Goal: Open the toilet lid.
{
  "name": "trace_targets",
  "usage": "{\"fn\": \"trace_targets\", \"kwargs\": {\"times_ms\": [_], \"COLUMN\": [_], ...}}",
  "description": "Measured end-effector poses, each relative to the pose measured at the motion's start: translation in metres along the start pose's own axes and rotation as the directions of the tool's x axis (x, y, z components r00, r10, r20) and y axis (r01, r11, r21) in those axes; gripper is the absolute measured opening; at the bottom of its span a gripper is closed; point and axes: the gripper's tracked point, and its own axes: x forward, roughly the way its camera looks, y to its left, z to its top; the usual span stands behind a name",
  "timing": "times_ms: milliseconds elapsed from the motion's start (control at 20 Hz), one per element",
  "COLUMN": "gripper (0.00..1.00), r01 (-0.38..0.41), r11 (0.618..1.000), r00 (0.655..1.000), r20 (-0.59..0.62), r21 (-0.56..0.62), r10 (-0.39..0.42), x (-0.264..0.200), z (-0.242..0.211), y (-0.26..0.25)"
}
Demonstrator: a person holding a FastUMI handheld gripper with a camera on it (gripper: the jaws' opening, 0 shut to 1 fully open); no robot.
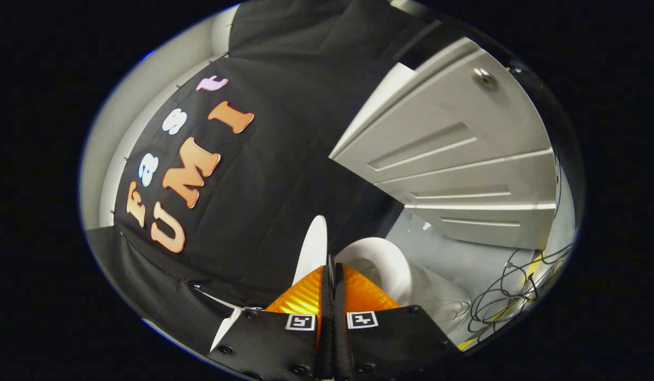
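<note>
Just ahead of the fingertips, low in the middle of the frame, the toilet lid (312,246) stands edge-on as a thin white sliver, raised well away from the seat (382,259), whose oval ring lies just to its right. The gripper (331,264) has its two fingers pressed together along their whole length, with nothing showing between them; the lid's edge sits just beside the left finger, and whether it touches cannot be told from here. The whole view is rolled over, so the white panelled door (454,159) slants across the upper right and a tangle of cables (509,296) lies on the pale floor (464,259) at the lower right, near the toilet bowl (438,299).

Judging by how far the lid is from the seat, the lifting looks largely done, and what remains is getting it to stay up. To do that well, the closed fingers should act as a flat pusher: keep them against the lid's inner face rather than its thin rim, and ease it back toward the black cloth wall (284,174) until it leans past upright and rests on its own. Push slowly near the end so it does not bang or bounce forward. Only then draw the fingers off sideways, clear of the seat.
</note>
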Motion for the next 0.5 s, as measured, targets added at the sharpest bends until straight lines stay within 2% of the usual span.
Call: {"fn": "trace_targets", "kwargs": {"times_ms": [150,300,500], "gripper": [0.08,0.08,0.08], "r01": [-0.064,-0.133,-0.170], "r11": [0.992,0.967,0.935], "r00": [0.998,0.990,0.983], "r20": [0.010,0.011,0.019], "r21": [-0.108,-0.219,-0.312], "r10": [0.066,0.139,0.185], "x": [-0.007,-0.016,-0.026], "z": [0.011,0.016,0.009], "y": [0.054,0.113,0.183]}}
